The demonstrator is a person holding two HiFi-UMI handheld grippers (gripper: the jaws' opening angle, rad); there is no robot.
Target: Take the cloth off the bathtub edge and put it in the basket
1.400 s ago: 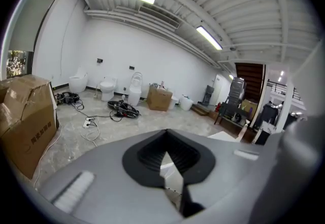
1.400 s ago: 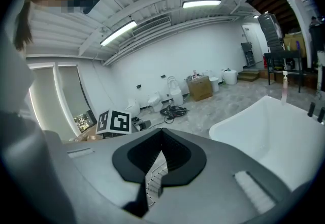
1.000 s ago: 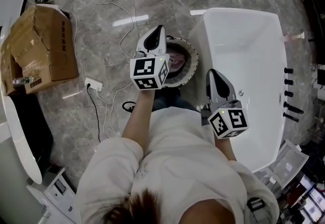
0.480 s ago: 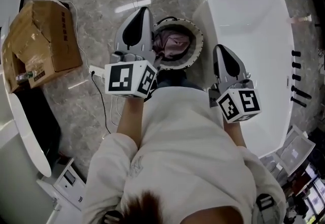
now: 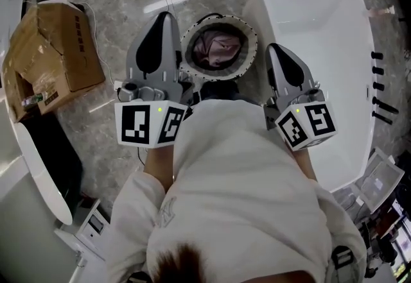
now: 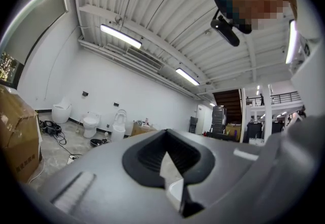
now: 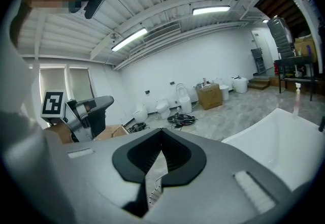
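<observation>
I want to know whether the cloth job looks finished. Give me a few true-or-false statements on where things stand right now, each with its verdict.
1. The pink cloth lies inside the basket. True.
2. The left gripper grips the cloth. False: its jaws are shut with nothing between them.
3. The right gripper has its jaws shut and empty. True.
4. The cardboard box sits in the bathtub. False: it stands on the floor, at the far left of the head view.
5. The basket stands beside the bathtub. True.
</observation>
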